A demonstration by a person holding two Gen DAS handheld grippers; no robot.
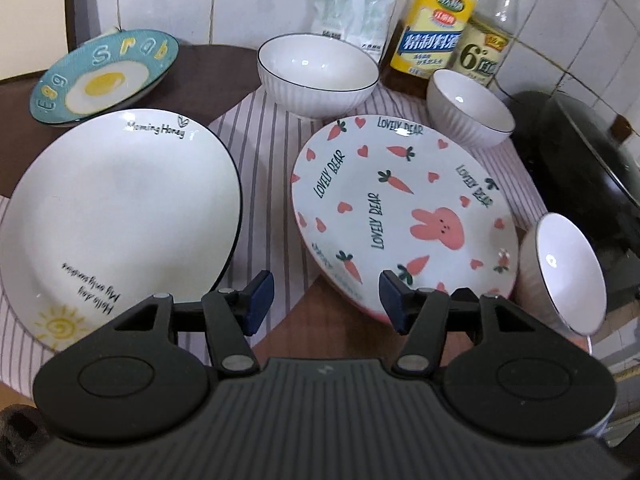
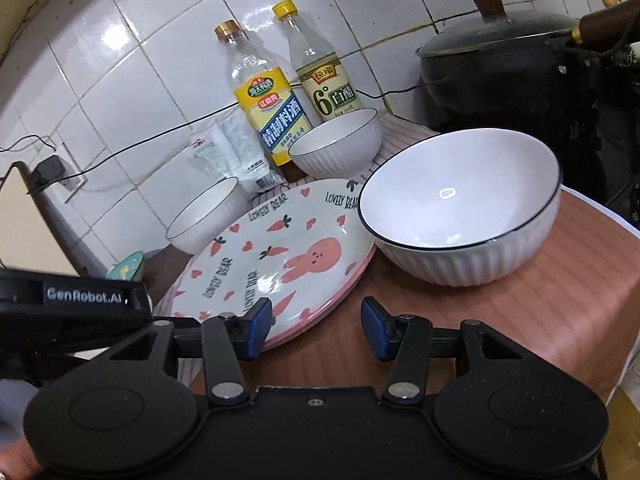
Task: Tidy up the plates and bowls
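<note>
- The rabbit plate (image 1: pixel 400 216) lies in the middle of the table (image 2: pixel 560 280), its near edge just ahead of both of our hand-held grippers; in the right wrist view it appears to rest on another pink-rimmed plate, though we cannot tell for sure.
- The large white plate (image 1: pixel 120 208) sits to its left on the striped cloth (image 1: pixel 264 160), with the egg plate (image 1: pixel 104 76) behind it, tilted.
- Three ribbed white bowls stand apart: the near bowl (image 2: pixel 460 208) just right of the rabbit plate, the small bowl (image 2: pixel 336 144) behind, and the far bowl (image 1: pixel 316 72) by the wall.
- Our left hand-held gripper (image 1: pixel 326 300) is wide open and holds nothing; our right hand-held gripper (image 2: pixel 316 326) is likewise spread and empty, hovering over bare table beside the rabbit plate's rim.
- We judge the step in hand to be a first pick, likely the rabbit plate's near rim or the near bowl.
- To do it well, we would slide one finger under the rim and one over, close fully before lifting, and keep the plate level.
- We should steer clear of the bottles (image 2: pixel 280 96) and the black pot (image 2: pixel 500 60) behind.
</note>
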